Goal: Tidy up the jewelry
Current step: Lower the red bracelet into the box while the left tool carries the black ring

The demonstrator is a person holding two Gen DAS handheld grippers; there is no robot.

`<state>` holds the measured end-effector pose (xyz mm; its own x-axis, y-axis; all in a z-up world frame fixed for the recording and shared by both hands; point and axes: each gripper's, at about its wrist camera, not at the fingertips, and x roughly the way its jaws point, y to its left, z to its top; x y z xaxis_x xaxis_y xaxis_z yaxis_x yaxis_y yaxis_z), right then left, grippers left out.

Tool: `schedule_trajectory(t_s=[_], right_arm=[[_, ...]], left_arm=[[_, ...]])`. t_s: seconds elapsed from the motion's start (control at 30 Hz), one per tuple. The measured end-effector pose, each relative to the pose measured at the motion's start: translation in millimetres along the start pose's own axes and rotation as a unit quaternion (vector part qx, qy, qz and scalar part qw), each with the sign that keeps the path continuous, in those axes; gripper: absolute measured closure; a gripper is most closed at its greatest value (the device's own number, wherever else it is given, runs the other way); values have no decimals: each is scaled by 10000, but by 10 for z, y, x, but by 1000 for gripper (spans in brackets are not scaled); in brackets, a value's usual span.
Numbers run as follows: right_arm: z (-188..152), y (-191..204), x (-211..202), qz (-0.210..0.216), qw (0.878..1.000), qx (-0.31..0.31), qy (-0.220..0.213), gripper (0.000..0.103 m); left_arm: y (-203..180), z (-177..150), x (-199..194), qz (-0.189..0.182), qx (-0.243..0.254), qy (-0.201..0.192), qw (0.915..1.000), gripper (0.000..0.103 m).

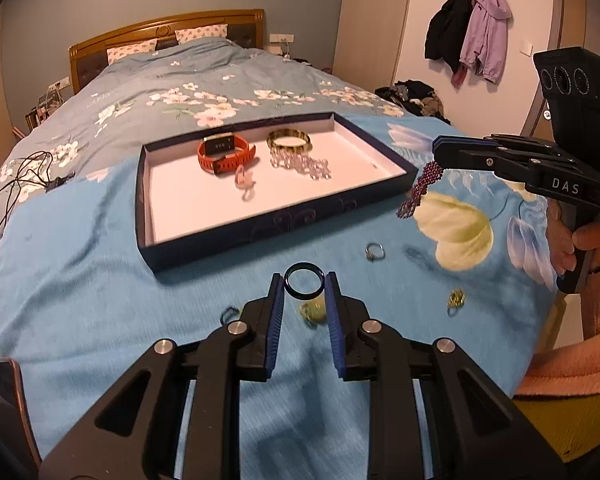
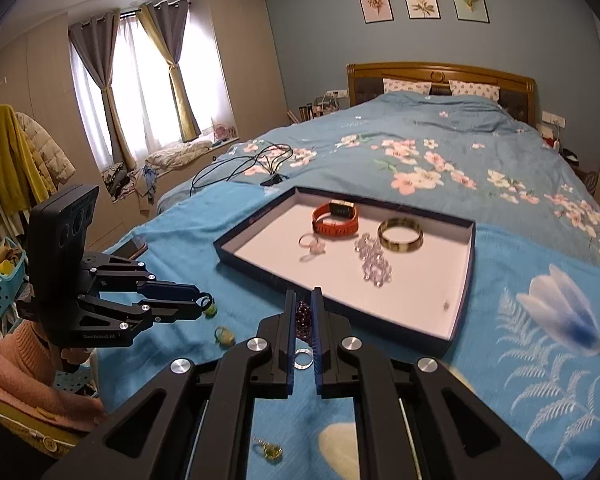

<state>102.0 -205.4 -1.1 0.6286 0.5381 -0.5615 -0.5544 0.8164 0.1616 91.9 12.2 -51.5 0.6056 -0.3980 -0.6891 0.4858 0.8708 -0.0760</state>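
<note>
The bed [image 2: 440, 152], spread with a blue flowered quilt, fills most of the room. Near its foot lies a shallow dark-blue tray [image 1: 204, 246] with a white floor. Inside the tray sit an orange watch [image 1: 225, 153], a gold bangle [image 1: 289, 140], a string of clear beads [image 1: 300, 163] just in front of the bangle, and a small pink piece [image 1: 244, 180] near the watch.

The left gripper [image 1: 304, 286] pinches a dark ring [image 1: 304, 283] at its tips, above the quilt just short of the tray's near wall. The right gripper [image 2: 302, 308] is clamped on a purple bead strand [image 1: 418, 190], which dangles beside the tray's right corner.

Loose on the quilt lie a silver ring [image 1: 375, 251], a yellow-green stone ring [image 1: 314, 312] and a gold-green trinket [image 1: 456, 299].
</note>
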Motion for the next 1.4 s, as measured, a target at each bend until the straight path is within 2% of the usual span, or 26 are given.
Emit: schedule_trajectory(t_s=[0.57,1.4], right_arm=[[239,-128,78,-105,9997,27,-198,97],[445,-271,497,-73,10000,51,-30,97]], left_arm=[[118,316,-18,281,129,-262,9992,82],[172,593,298,336,186,-171,9991,82]])
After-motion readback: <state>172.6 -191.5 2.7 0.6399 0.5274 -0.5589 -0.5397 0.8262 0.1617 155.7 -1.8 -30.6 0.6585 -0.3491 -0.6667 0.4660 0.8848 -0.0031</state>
